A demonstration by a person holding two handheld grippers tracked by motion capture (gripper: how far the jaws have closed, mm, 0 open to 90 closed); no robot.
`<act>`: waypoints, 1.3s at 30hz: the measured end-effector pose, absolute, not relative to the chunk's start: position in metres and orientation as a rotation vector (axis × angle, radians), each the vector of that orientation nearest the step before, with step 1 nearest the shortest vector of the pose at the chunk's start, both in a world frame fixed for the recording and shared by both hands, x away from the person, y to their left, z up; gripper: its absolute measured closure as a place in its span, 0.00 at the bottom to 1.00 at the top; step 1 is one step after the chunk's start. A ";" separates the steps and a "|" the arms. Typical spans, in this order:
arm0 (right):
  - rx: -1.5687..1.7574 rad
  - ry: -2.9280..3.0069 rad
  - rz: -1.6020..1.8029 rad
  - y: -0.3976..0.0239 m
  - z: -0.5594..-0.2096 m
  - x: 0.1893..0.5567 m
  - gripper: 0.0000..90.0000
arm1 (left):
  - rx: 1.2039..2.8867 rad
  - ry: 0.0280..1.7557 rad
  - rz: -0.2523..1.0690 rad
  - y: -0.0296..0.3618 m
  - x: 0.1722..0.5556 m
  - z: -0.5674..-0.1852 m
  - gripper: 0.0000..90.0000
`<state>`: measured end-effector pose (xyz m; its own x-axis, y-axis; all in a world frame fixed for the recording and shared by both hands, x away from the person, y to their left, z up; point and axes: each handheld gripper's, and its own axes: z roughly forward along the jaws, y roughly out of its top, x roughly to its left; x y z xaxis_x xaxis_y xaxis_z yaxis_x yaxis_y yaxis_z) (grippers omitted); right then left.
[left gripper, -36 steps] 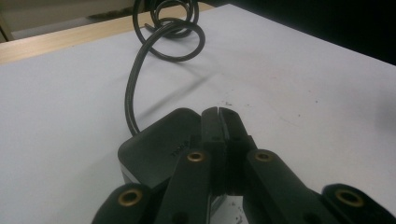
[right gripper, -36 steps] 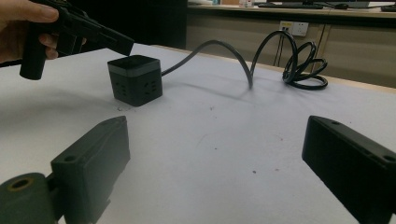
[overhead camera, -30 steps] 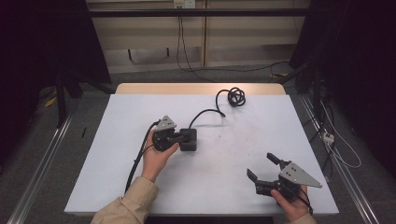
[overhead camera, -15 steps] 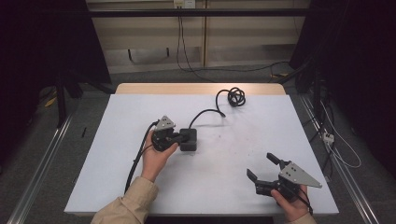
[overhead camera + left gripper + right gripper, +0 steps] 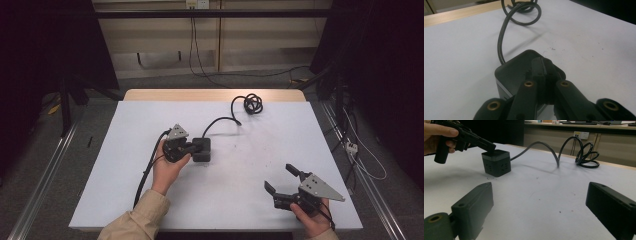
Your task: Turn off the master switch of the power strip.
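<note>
Socket cube (image 5: 202,149) sits under the closed left tongs' (image 5: 192,147) tips.

High view overhead, far; claw views low, close; share power cube (image 5: 202,149).

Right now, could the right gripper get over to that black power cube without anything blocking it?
Probably yes. The right gripper sits open near the table's front corner, and the stretch of table between it and the power cube is bare. The left gripper, shut, rests its tips on the cube's top; the sides look free.
</note>
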<state>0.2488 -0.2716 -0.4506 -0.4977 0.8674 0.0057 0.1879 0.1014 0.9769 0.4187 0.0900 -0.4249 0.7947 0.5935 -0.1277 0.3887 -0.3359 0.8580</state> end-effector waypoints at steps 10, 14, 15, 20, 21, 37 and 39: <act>1.033 1.777 1.432 -0.271 -0.450 0.249 0.07 | 1.978 0.720 0.287 0.084 0.416 -0.425 1.00; 1.031 1.777 1.432 -0.271 -0.450 0.248 0.07 | 1.983 0.718 0.292 0.084 0.416 -0.425 1.00; 1.031 1.778 1.432 -0.271 -0.450 0.248 0.07 | 1.979 0.720 0.287 0.085 0.416 -0.425 1.00; 1.032 1.777 1.436 -0.271 -0.450 0.248 0.07 | 1.975 0.720 0.276 0.085 0.417 -0.426 1.00; 1.033 1.776 1.434 -0.271 -0.450 0.248 0.07 | 1.974 0.720 0.276 0.086 0.417 -0.426 1.00; 1.029 1.776 1.435 -0.271 -0.449 0.247 0.07 | 1.993 0.705 0.297 0.085 0.416 -0.424 1.00; 1.030 1.775 1.435 -0.271 -0.449 0.247 0.07 | 1.995 0.699 0.305 0.084 0.416 -0.424 1.00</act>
